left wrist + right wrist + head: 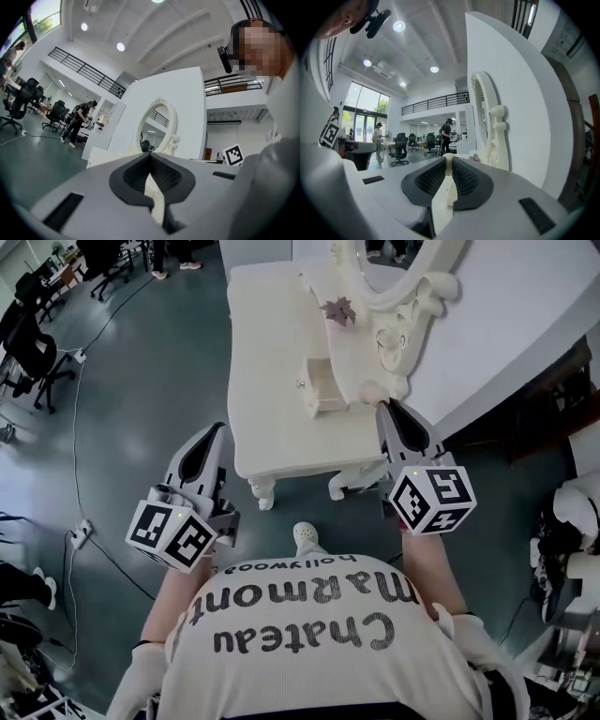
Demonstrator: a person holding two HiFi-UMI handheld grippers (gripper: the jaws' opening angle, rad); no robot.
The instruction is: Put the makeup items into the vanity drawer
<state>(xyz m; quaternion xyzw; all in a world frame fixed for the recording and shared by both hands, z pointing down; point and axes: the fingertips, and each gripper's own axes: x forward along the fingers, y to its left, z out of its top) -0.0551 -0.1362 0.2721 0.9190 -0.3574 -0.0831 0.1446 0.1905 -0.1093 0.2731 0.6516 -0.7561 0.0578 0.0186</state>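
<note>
The white vanity table (272, 418) stands ahead of me with its oval mirror (394, 277) at the back right. A small drawer (322, 390) juts out of the mirror's base, pulled open. A brownish leaf-shaped item (338, 310) lies on the tabletop by the mirror. My left gripper (219, 429) hangs in front of the table's near left corner, shut and empty. My right gripper (384, 407) is over the near right corner, close to the drawer, also shut and empty. The mirror (157, 126) shows beyond the left gripper (150, 155), and the mirror's edge (487, 117) beyond the right gripper (447, 157).
A white partition wall (525, 324) runs behind the vanity on the right. Dark furniture (553, 399) stands to the right of it. Office chairs (33, 352) and floor cables with a power strip (80, 532) are on the left. My shoe (306, 538) is near the table legs.
</note>
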